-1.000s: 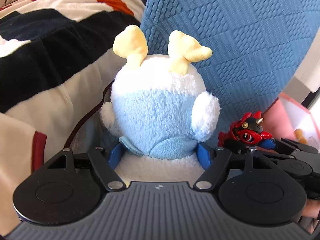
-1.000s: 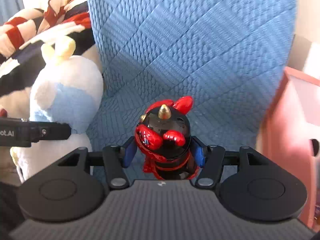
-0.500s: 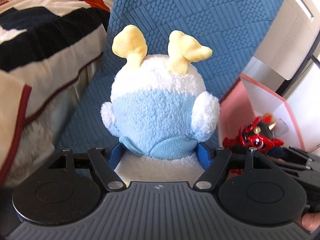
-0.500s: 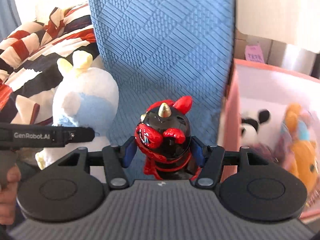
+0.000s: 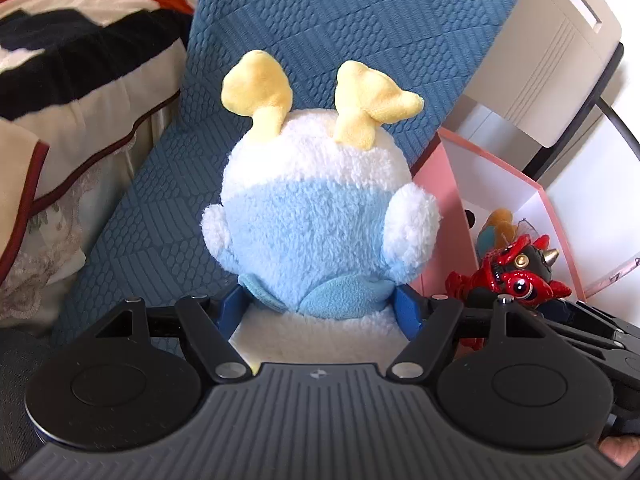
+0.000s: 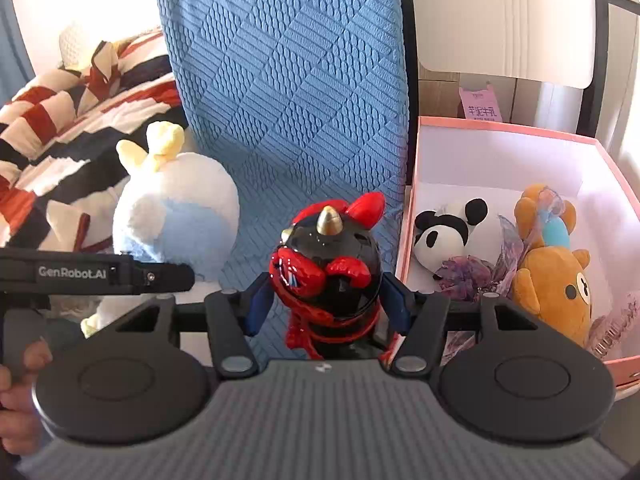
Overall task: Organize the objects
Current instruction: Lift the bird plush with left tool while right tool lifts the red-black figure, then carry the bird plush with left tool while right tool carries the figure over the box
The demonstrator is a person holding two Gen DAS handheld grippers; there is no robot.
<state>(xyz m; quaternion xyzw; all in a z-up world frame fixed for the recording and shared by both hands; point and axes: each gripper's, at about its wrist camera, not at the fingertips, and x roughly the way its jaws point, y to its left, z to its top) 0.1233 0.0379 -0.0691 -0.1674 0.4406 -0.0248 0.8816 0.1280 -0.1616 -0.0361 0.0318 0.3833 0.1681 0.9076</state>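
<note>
While its blue jaws pinch the fluffy base, the left gripper (image 5: pixel 320 312) holds a round white-and-blue plush (image 5: pixel 320 216) with yellow felt feet, against a quilted blue cushion (image 5: pixel 340 20). Closed on a glossy red-and-black figurine (image 6: pixel 326 268) with a gold horn, the right gripper (image 6: pixel 326 314) sits by the left wall of a pink box (image 6: pixel 500 128) holding a panda (image 6: pixel 448 228) and bear (image 6: pixel 556 284).

The white and light-blue plush toy (image 5: pixel 320 216) hid most of the left claw's blue fingers (image 5: pixel 408 307). The pink cardboard box (image 6: pixel 500 130) ran off the right edge, and the pink label's (image 6: pixel 481 105) print was too small to read.
</note>
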